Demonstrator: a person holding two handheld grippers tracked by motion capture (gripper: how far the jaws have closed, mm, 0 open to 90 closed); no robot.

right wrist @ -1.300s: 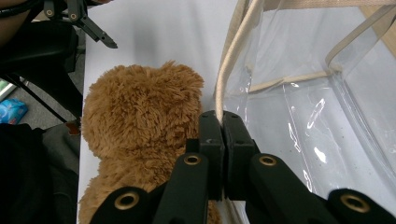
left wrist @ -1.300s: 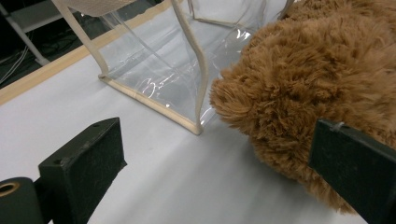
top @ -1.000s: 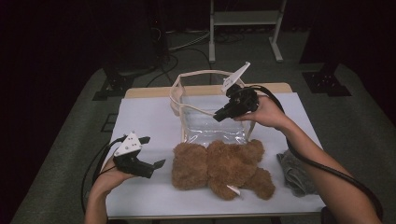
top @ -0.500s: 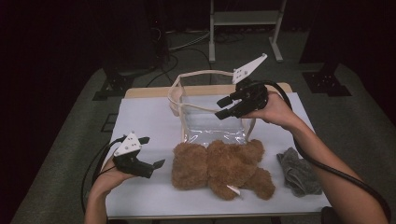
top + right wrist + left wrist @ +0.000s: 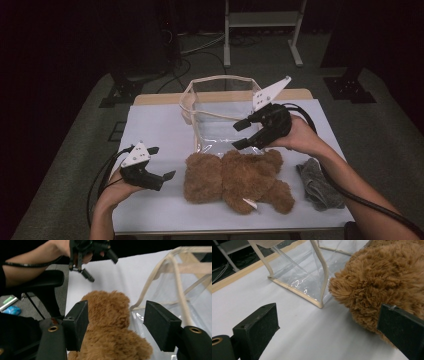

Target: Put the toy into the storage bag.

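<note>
A brown teddy bear [image 5: 235, 180] lies on the white table cover [image 5: 150, 125], in front of a clear plastic bag [image 5: 220, 115] with cream trim and handles. My right gripper [image 5: 237, 136] hovers over the bag's near edge and the bear's back. Its jaws have just been opening and nothing is pinched between them. In the right gripper view the bear [image 5: 107, 322] shows below my right gripper [image 5: 117, 320], with the bag [image 5: 175, 290] to its right. My left gripper [image 5: 162, 162] rests open left of the bear. In the left gripper view my left gripper [image 5: 328, 315] faces the bear [image 5: 382, 282] and the bag's corner [image 5: 312, 287].
A grey cloth [image 5: 315, 182] lies at the table's right near corner. A metal stand [image 5: 260, 30] and cables sit on the floor behind the table. In the right gripper view the other hand's gripper [image 5: 102, 267] shows beyond the bear, with a black chair [image 5: 42, 282] at left.
My right gripper has come away from the bag's upper rim toward the near side, and its jaws went from shut to wide apart. The left gripper has stayed put.
</note>
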